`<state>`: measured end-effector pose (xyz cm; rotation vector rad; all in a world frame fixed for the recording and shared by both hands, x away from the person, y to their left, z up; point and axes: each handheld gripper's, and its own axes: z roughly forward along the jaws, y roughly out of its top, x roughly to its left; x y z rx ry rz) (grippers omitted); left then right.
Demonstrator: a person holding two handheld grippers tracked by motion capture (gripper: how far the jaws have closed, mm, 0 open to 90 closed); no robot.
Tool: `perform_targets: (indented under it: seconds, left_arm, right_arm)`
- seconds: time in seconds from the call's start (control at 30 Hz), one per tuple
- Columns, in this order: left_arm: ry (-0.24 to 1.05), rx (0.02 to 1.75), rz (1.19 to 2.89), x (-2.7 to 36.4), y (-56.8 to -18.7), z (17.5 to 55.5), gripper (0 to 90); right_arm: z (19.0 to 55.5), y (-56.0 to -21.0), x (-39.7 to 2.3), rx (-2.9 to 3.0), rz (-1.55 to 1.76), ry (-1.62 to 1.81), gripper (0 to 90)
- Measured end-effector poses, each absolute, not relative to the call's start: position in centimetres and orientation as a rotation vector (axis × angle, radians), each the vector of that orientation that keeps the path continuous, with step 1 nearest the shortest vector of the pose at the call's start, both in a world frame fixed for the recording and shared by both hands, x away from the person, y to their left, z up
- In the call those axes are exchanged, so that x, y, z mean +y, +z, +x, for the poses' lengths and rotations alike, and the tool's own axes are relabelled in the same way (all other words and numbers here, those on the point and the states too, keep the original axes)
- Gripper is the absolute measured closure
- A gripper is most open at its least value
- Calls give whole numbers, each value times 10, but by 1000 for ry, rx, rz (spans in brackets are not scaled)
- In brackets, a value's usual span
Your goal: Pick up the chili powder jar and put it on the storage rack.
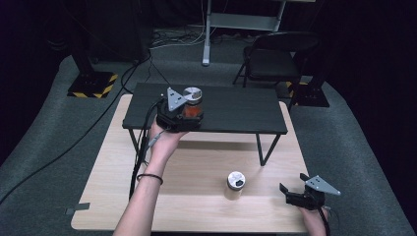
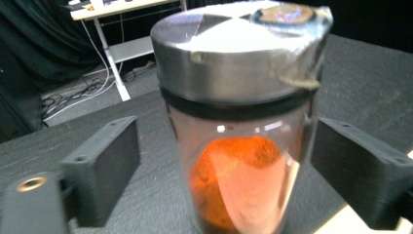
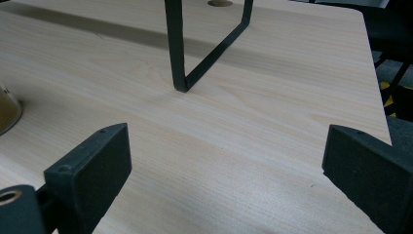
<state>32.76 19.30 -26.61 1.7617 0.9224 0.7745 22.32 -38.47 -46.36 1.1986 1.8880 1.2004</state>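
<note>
A glass jar of orange powder [image 1: 193,102] with a metal lid stands on the black raised shelf [image 1: 236,110]. My left gripper [image 1: 189,115] is around it, jaws apart. In the left gripper view the jar [image 2: 238,97] stands between the pads with a clear gap on the left and a hairline one on the right. A second metal-lidded jar [image 1: 235,184] with pale contents stands on the wooden table [image 1: 196,167]. My right gripper [image 1: 290,192] hovers open to its right, near the table's front right corner, with nothing between its jaws [image 3: 224,165].
The shelf's black leg [image 3: 176,48] stands on the table ahead of the right gripper. A folding chair [image 1: 275,59] and striped stand bases [image 1: 93,84] sit on the floor beyond the table. The left gripper's cable [image 1: 140,147] hangs down over the table.
</note>
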Motion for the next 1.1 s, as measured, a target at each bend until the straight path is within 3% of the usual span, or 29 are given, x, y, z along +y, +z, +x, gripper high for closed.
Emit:
perform_targets:
  seconds: [0.37, 1.1]
  left_arm:
    - [772, 846, 1775, 220, -282, 303, 19]
    - [719, 873, 1735, 275, -351, 255, 18]
  right_arm:
    - [223, -464, -384, 1886, 1198, 1199, 33]
    - [222, -463, -383, 1889, 1194, 1192, 33]
